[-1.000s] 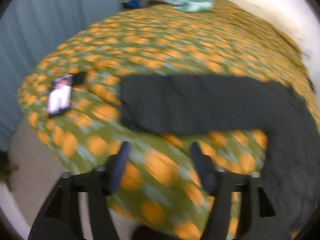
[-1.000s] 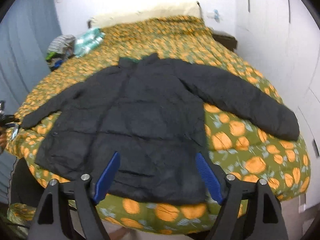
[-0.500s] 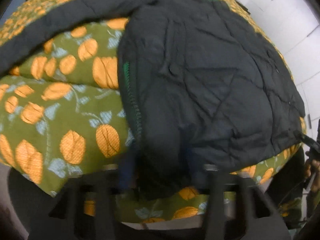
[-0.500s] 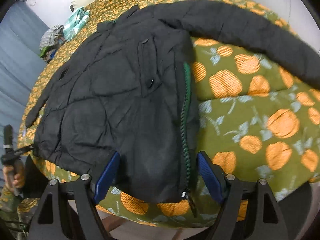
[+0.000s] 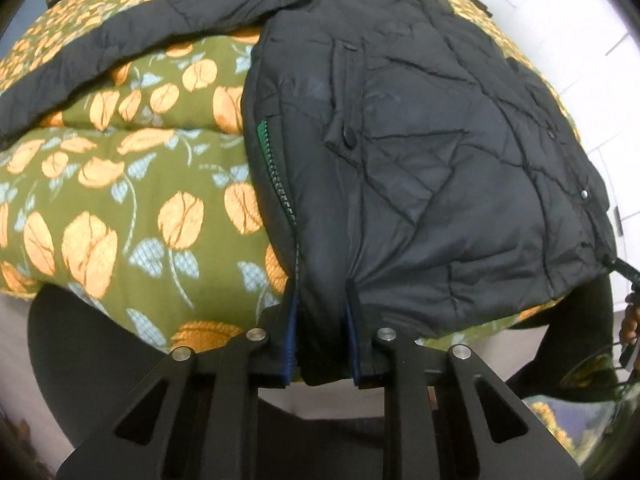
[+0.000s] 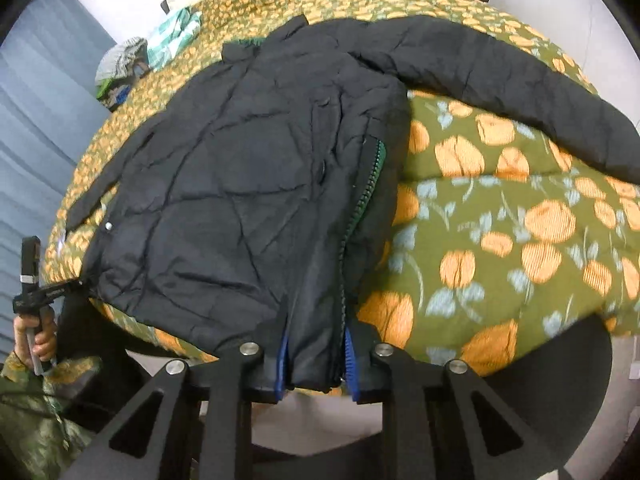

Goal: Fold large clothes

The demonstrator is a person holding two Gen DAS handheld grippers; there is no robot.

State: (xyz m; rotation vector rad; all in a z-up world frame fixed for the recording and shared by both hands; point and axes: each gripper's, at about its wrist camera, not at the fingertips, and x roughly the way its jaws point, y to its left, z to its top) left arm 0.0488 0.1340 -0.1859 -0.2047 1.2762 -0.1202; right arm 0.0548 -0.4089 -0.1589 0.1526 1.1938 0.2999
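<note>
While the black jacket [image 5: 420,152] lies on the flowery bed cover [image 5: 120,208], the left gripper [image 5: 322,340] and right gripper [image 6: 316,360] have just squeezed in and pinch its bottom edge

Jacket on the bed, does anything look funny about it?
A little. The black jacket's hem hangs over the bed's edge, its green zipper shows along one side, and both sleeves sprawl out. Nothing looks torn.

We see a black quilted jacket [image 5: 420,128] with a green strip along its zipper [image 5: 276,176], lying on an olive-green bedspread [image 6: 500,240] patterned with orange flowers and pale blue leaves. Our black grippers carry blue pads [image 6: 350,354]. A green-and-white checked cloth [image 6: 172,36] lies farther back.
</note>
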